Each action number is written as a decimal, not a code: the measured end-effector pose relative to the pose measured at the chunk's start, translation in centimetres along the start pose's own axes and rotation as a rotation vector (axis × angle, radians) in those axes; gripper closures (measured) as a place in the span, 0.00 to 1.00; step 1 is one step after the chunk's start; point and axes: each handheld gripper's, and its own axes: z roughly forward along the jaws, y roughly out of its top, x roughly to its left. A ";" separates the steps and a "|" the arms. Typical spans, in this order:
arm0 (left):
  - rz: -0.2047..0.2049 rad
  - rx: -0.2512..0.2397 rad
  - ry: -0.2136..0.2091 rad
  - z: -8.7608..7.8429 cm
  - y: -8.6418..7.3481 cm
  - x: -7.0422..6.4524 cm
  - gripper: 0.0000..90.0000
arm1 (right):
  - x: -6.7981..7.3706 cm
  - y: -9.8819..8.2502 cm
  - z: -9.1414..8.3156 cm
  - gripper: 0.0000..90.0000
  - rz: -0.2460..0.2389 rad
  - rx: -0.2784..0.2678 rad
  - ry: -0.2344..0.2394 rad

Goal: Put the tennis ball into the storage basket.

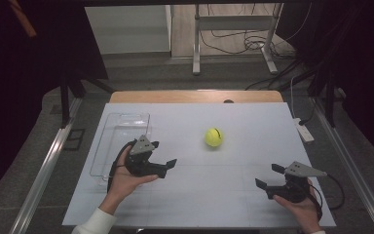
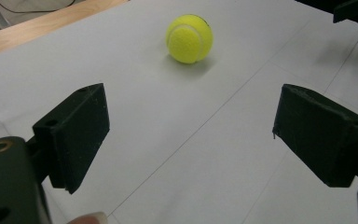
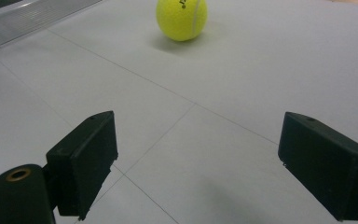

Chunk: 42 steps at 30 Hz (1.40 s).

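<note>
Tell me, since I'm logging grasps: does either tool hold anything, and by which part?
Nothing is held. The left tool and the right tool are both open and empty; the tennis ball lies apart on the table.

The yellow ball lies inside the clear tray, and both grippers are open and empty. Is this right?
Not quite. The ball lies on the white table, apart from the tray, as the high view shows. Left gripper and right gripper are open and empty.

Yellow-green tennis ball [image 1: 214, 137] with a pale curved seam, on a white worktop [image 1: 199, 200] ruled by thin grey lines; clear tray [image 1: 108, 139]; black fingers [image 2: 74, 135].
</note>
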 end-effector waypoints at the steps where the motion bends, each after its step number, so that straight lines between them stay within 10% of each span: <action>1: 0.001 0.002 -0.002 0.1 0.1 0.0 0.12 | 0.0 0.0 0.0 0.13 0.000 0.000 -0.001; 42: 0.034 0.051 -0.035 2.7 1.7 -0.6 0.12 | -0.1 -0.1 0.1 0.13 0.000 0.003 0.002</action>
